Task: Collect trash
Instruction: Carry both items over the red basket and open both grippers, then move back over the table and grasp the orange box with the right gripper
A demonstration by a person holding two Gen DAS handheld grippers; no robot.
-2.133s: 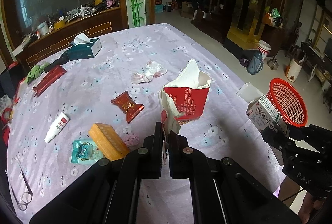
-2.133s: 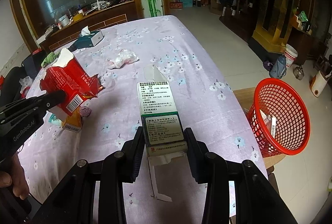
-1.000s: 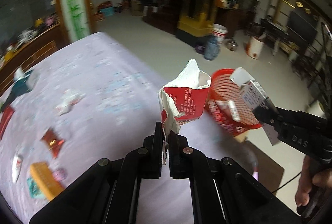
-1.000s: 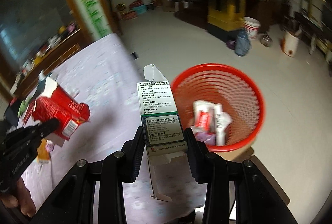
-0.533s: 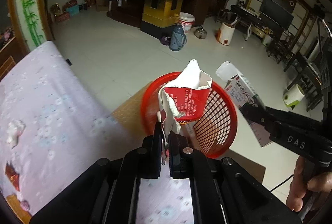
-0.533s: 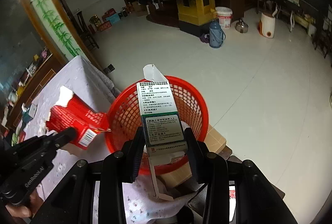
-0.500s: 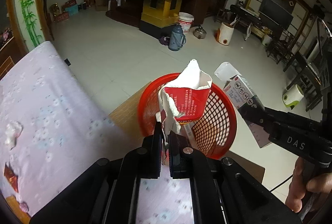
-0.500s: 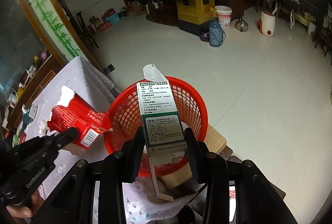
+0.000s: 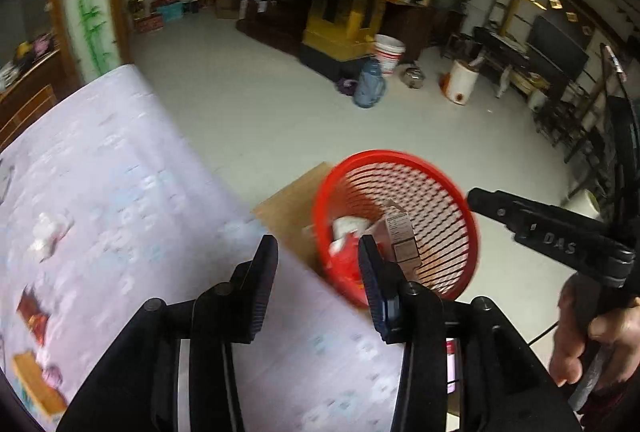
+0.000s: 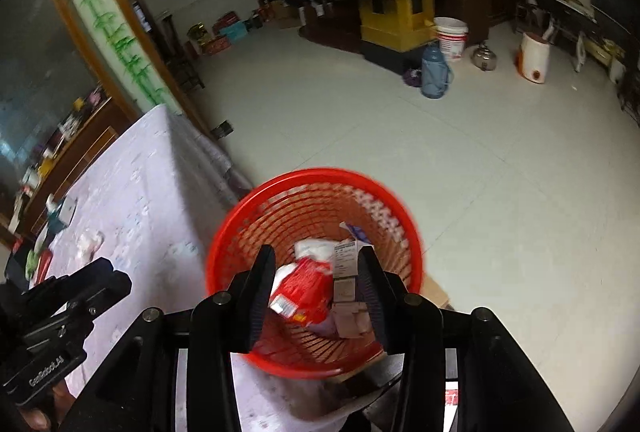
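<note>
Trash is what fills the red basket [image 10: 224,240], which stands on a low wooden block on the floor just beside the table's edge: a torn red carton [image 10: 306,290] lies in it slanted, its long axis running from about 7 o'clock up to 1 o'clock in the right wrist view, the ragged white end uppermost, and a white printed box [image 10: 346,274] stands nearly upright beside it at about 3 o'clock, long axis vertical with its open flap pointing to 12. The right gripper [image 10: 316,292] hangs directly over the basket with its jaws spread wide and nothing between them; the left gripper [image 9: 318,278] is likewise spread and empty, with the basket at about 2 o'clock from it and the table with its flowered cloth [image 9: 120,191] below and to its 9 o'clock. I judge the drop-off step to be just finished for these two pieces. More litter waits on the cloth: a crumpled white wrapper [image 9: 50,232], a dark red packet [image 9: 32,310] and an orange box [image 9: 38,382], all toward 8 to 9 o'clock in the left wrist view. The next move calls for swinging both grippers, jaws apart, back toward those pieces and closing on one each, the thin packet probably needing a pinch at its edge.
</note>
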